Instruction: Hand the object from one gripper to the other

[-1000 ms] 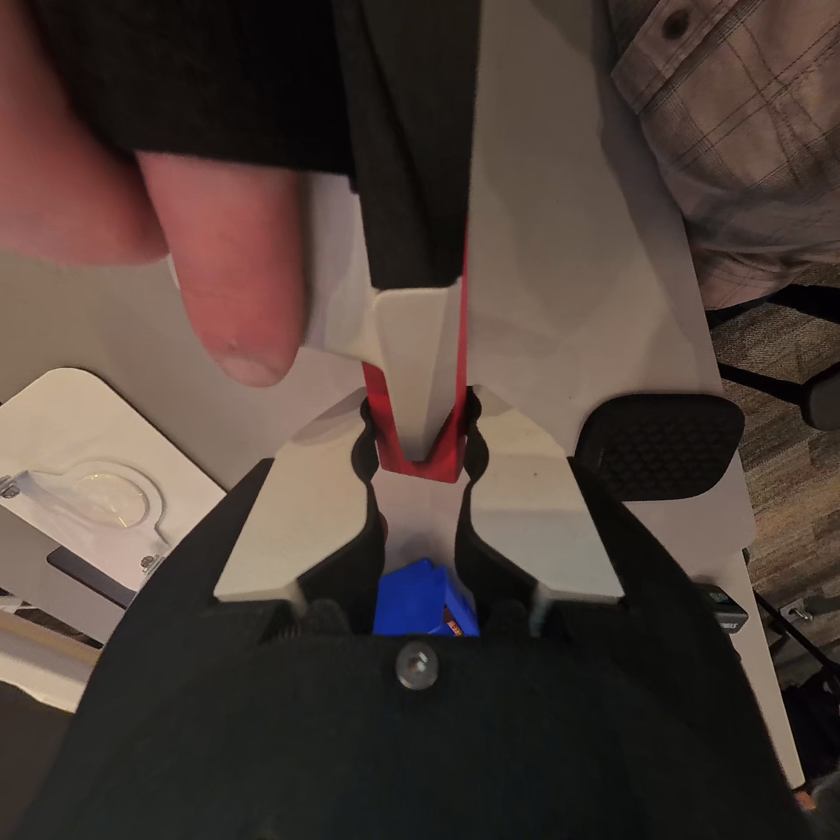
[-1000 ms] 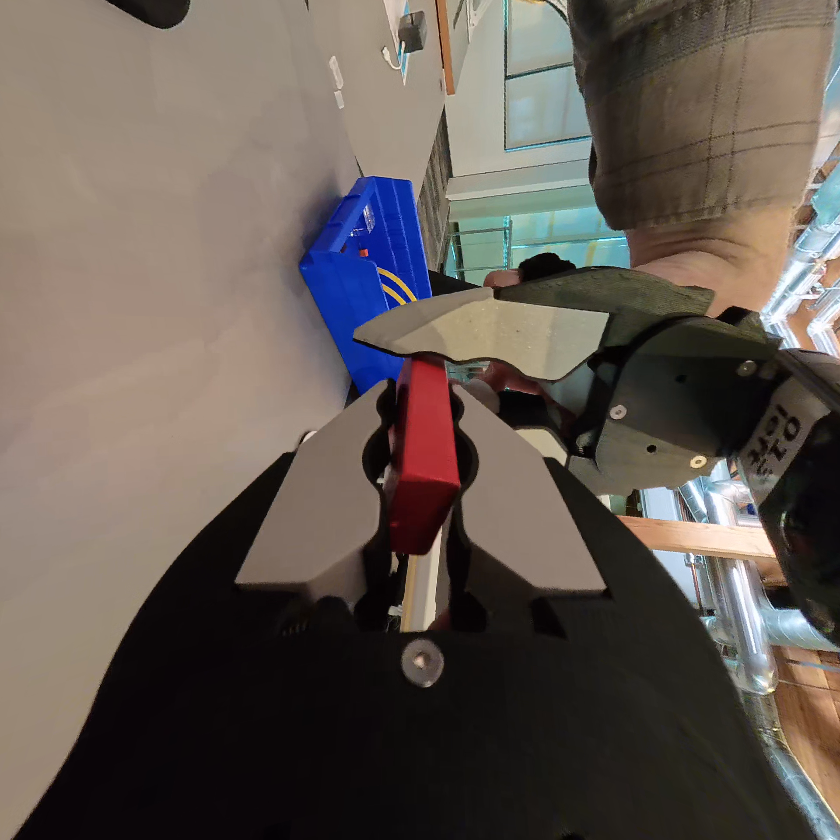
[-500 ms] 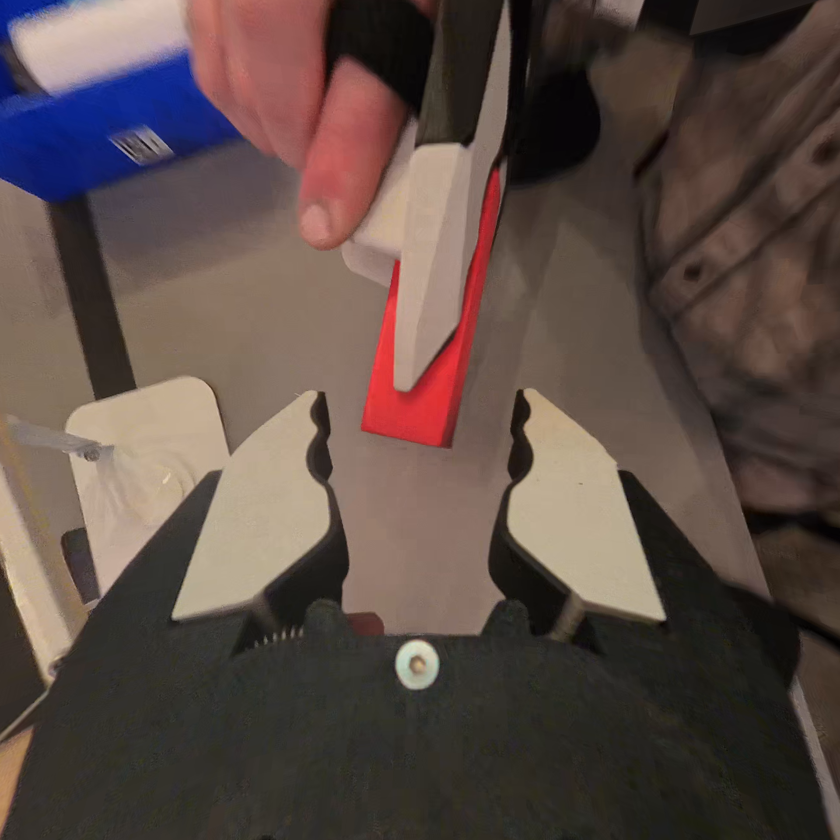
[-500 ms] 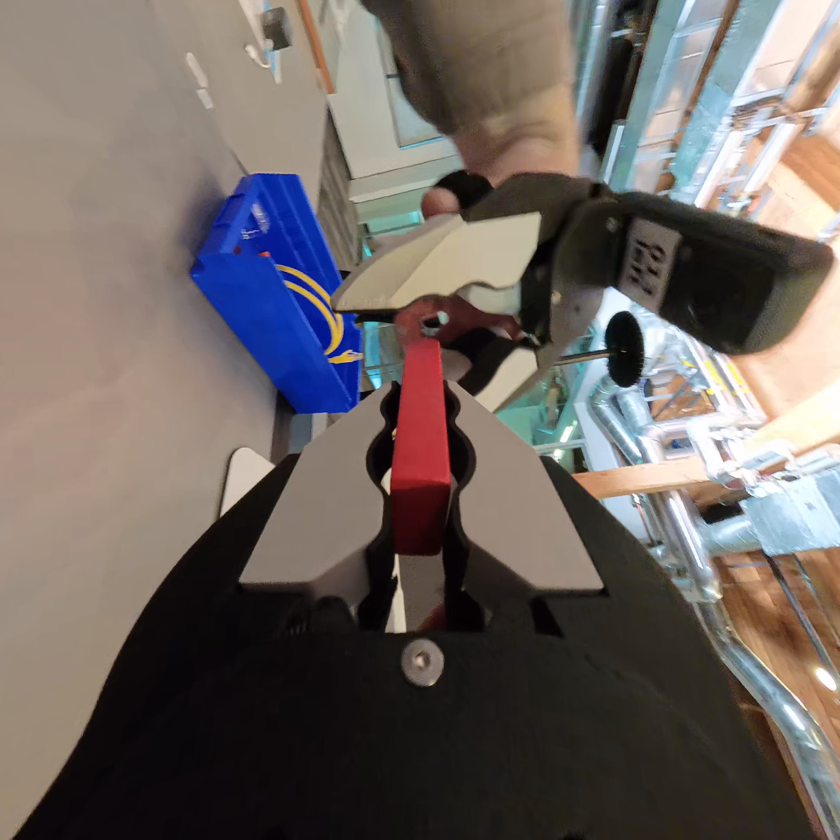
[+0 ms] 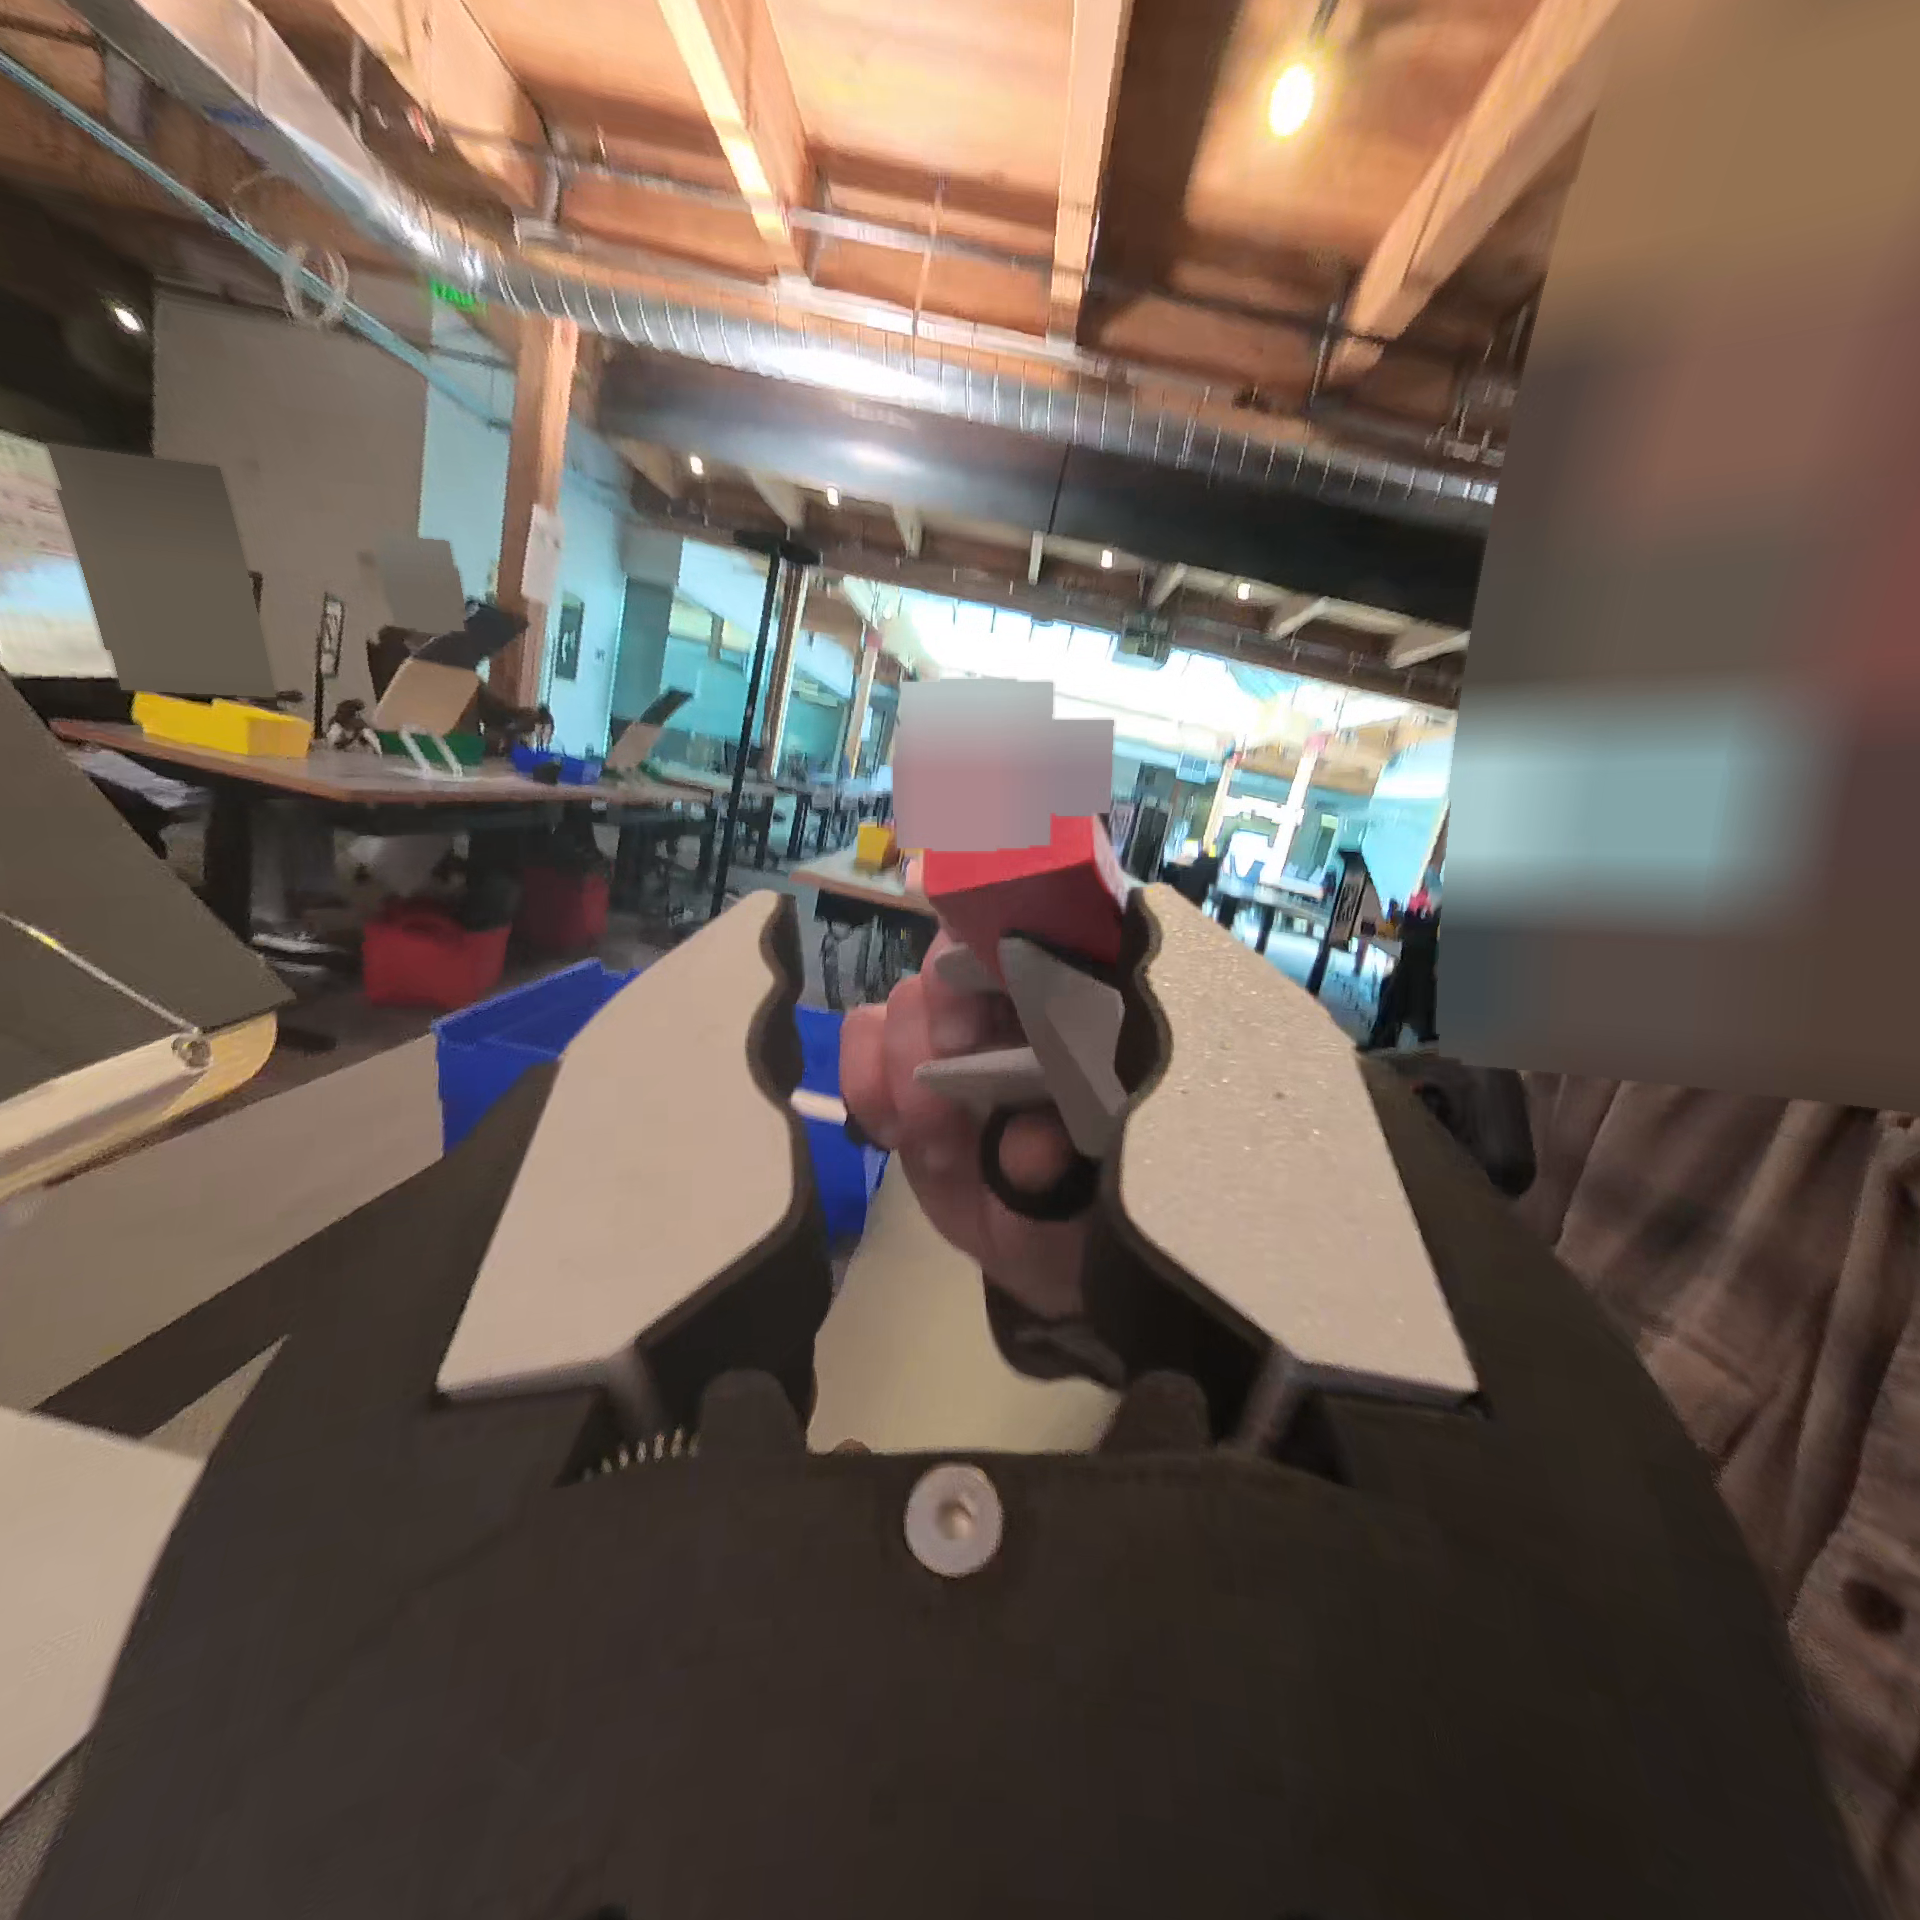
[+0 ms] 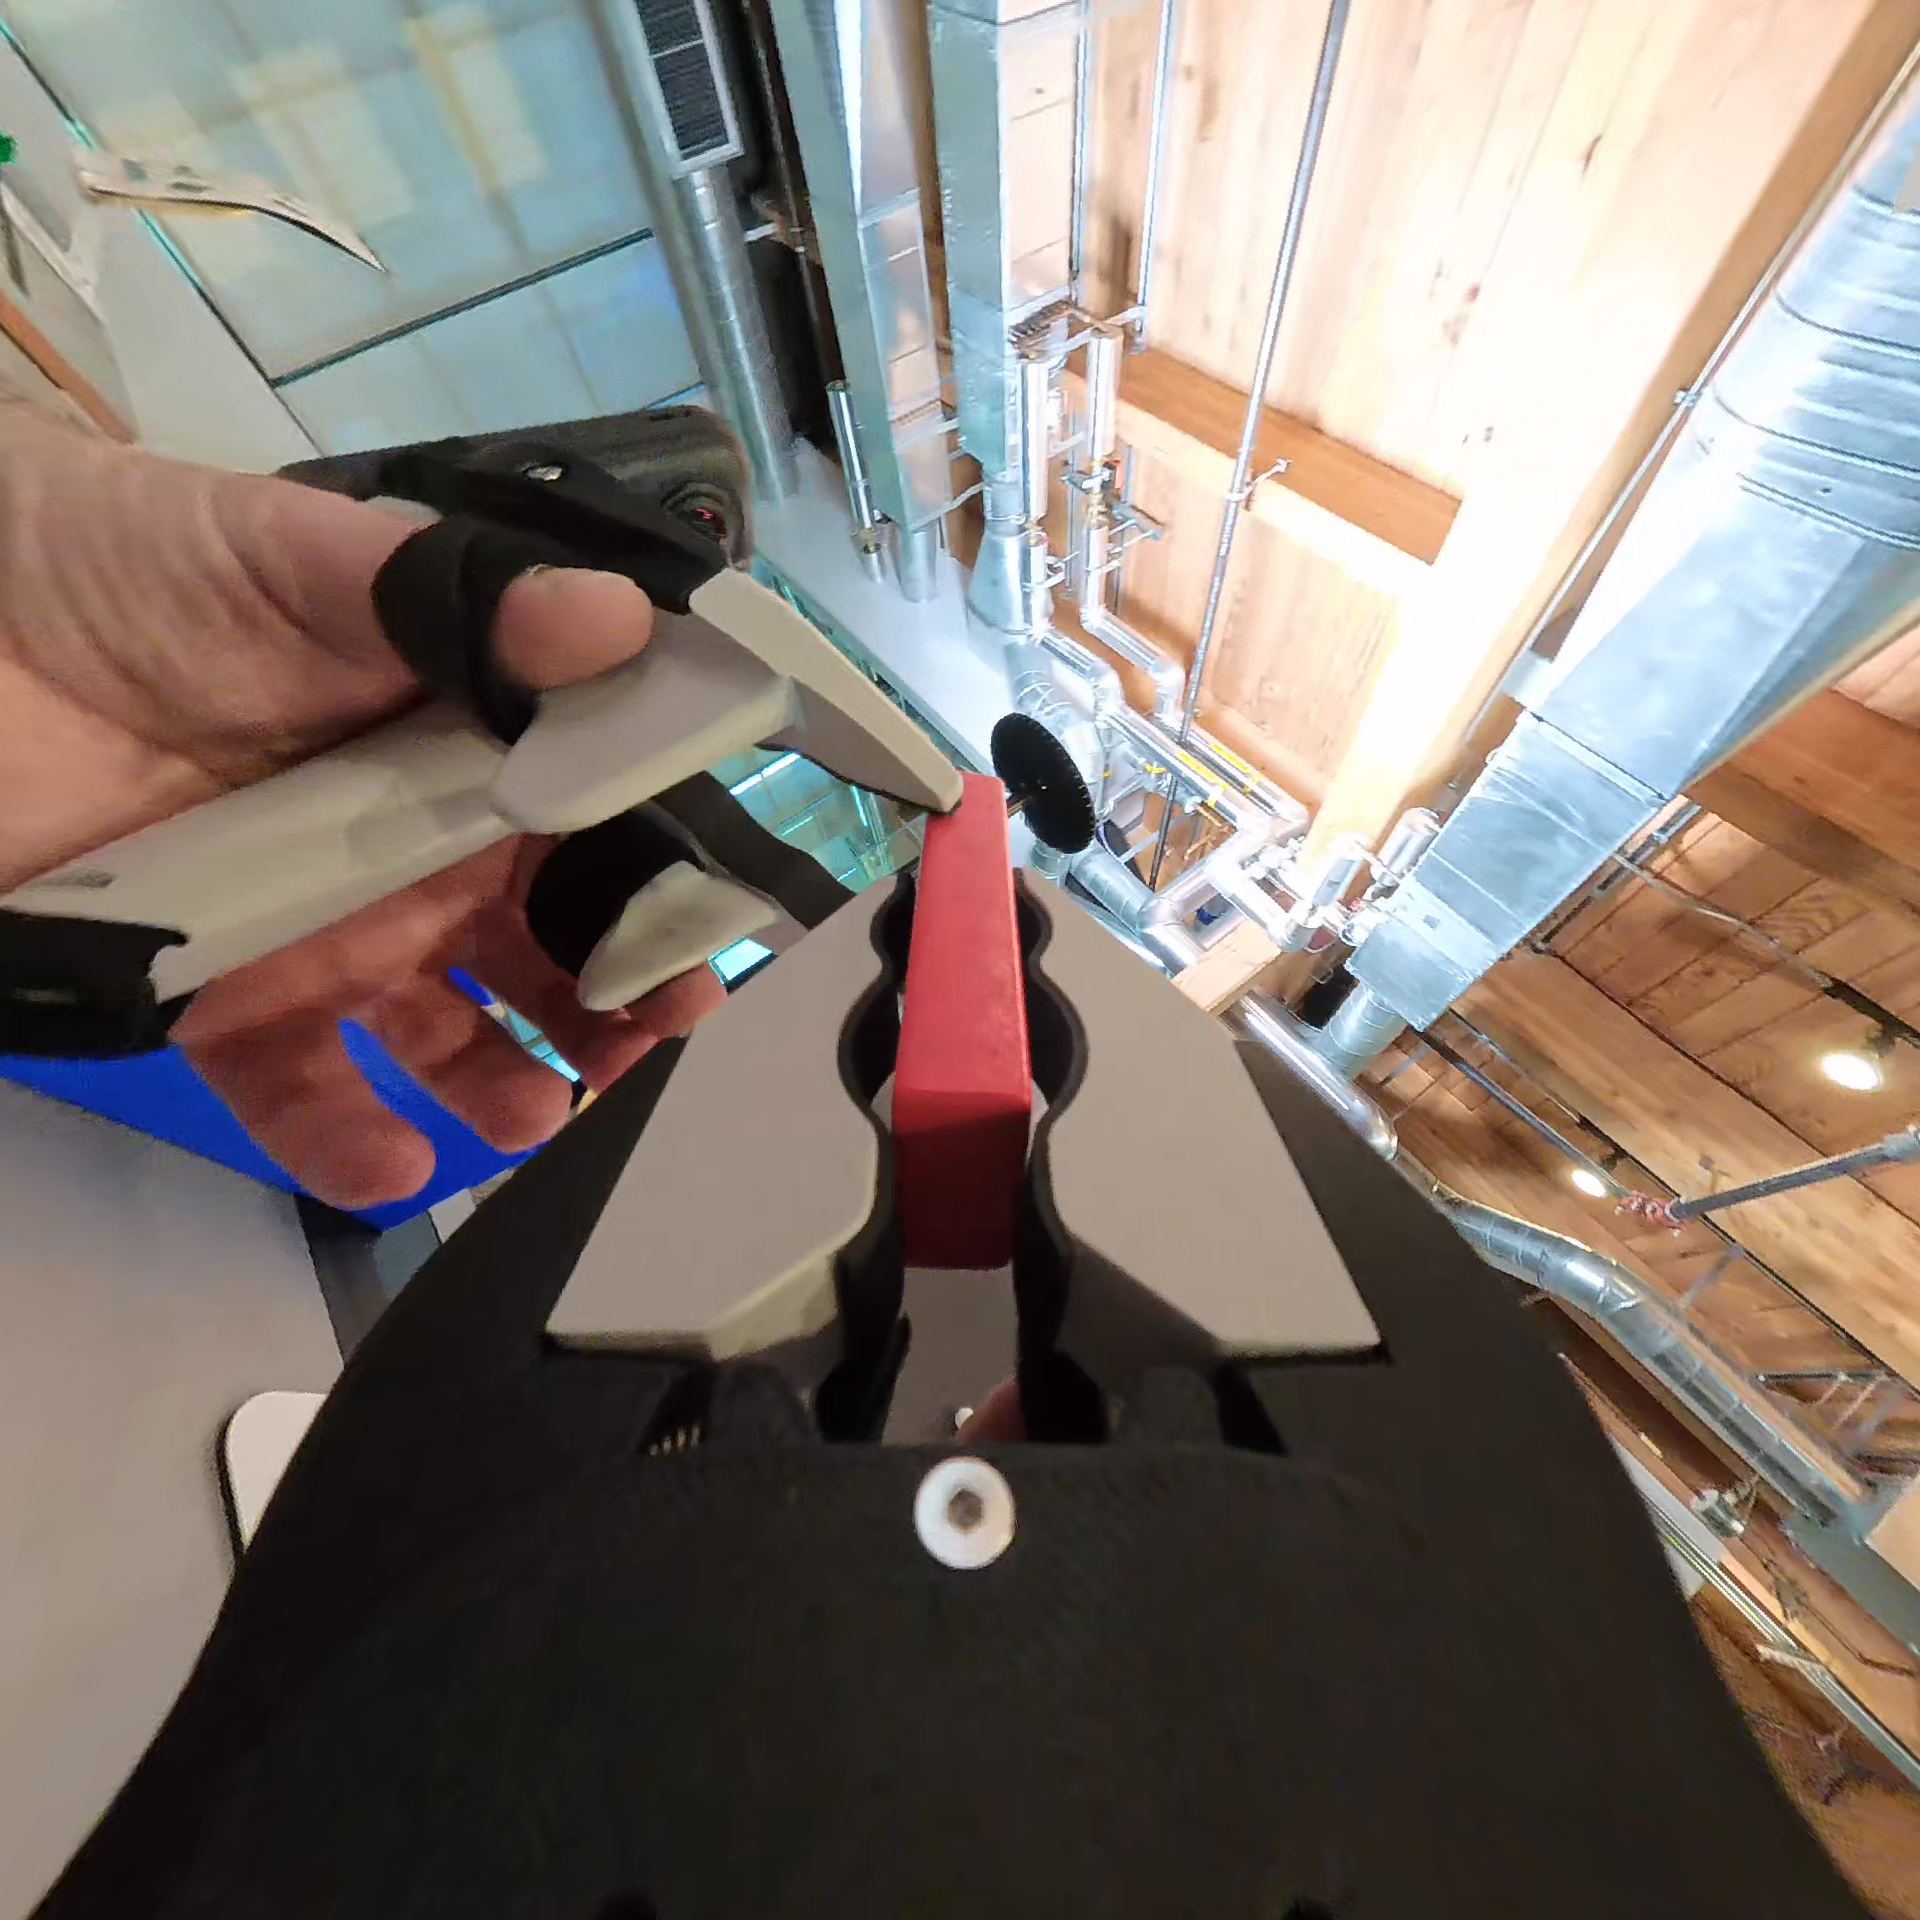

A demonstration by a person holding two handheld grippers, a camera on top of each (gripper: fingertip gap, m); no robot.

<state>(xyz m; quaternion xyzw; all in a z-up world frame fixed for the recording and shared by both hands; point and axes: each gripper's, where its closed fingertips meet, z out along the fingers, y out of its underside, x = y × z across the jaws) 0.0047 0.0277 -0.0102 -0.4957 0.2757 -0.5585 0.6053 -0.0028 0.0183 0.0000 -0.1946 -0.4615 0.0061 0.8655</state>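
The left gripper (image 6: 790, 862), its smooth grey wedge fingers spread and holding nothing, has one tip just touching the far end of the matte red rectangular block (image 6: 961, 1049), which the right gripper (image 6: 961, 914) clamps between scalloped black pads.

Grey counter (image 6: 125, 1351) sits low left in the right wrist view, a blue bin (image 6: 156, 1091) resting on it, partly behind a hand. Left wrist view shows the same blue bin (image 5: 499, 1049) on the counter (image 5: 208, 1226).
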